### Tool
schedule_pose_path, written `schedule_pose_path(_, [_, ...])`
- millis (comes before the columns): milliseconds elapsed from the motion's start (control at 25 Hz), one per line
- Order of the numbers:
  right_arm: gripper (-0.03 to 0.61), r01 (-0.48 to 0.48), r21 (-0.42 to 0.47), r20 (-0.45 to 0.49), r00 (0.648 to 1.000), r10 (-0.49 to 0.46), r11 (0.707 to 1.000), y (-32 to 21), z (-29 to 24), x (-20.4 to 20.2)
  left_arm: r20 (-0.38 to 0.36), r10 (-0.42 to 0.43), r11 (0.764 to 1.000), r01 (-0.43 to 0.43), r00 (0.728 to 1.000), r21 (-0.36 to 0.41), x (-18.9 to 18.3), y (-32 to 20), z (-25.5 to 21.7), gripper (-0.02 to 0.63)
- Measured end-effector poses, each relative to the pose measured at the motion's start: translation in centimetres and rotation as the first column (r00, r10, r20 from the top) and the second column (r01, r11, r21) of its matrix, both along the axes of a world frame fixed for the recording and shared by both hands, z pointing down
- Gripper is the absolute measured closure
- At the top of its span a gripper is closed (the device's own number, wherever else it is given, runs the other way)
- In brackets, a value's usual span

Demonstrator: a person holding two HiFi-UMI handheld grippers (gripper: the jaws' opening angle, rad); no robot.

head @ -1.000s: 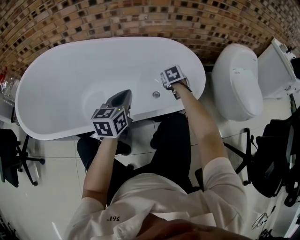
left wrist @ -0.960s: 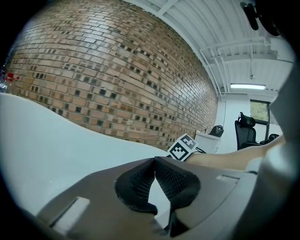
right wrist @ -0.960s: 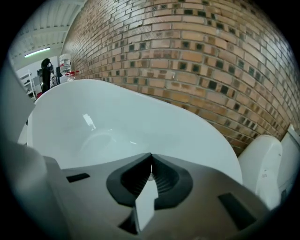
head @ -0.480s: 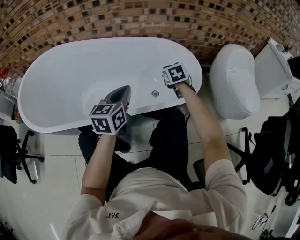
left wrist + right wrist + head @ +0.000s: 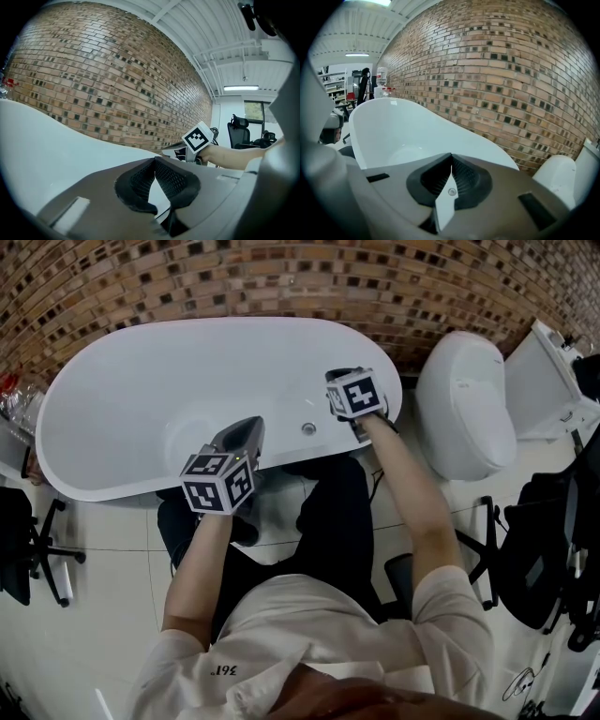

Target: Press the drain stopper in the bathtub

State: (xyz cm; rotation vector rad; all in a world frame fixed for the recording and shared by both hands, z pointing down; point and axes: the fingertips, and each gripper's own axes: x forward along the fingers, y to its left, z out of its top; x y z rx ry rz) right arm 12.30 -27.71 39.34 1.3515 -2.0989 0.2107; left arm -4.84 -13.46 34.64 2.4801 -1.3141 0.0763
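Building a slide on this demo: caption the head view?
Person holds left gripper and right gripper above a white bathtub, its drain stopper lying between them, untouched.

Floor (image 5: 103,559): pale glossy tiles with thin joints, running up to the brick wall.
Bathtub (image 5: 122,409): white, oval, freestanding on my floor, its long side along the wall.
Toilet (image 5: 464,418): white, lid down, just beside the tub's right end.
Left chair (image 5: 33,545): black, on a star base, by the tub's left end.
Right chair (image 5: 544,549): black, beyond the toilet.
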Motion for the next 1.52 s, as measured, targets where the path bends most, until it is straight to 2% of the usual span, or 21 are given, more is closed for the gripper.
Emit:
schedule_pose_path(560, [0.569,0.038,0.093,0.036,0.999,-0.041,0.995,2.9,-4.0,-1.8,-0.023,-0.001,0.999,0.002,1.0,0.036,-0.7,1.0,-1.4,0.607])
schedule_pose_path(920, [0.569,0.077,0.181,0.071,0.993,-0.091,0.981,5.3,-7.4,-3.3,-0.023,0.007,0.998,-0.006,1.0,0.061,-0.6,1.6,-2.1,0.607])
schedule_pose_path(1520, [0.569,0.05,0.218,0.124,0.989,-0.078,0.975,7.4,-8.3,-2.7,-0.012,0.013,0.998,-0.012,1.0,0.063,-0.3,2.0,-1.9,0.607])
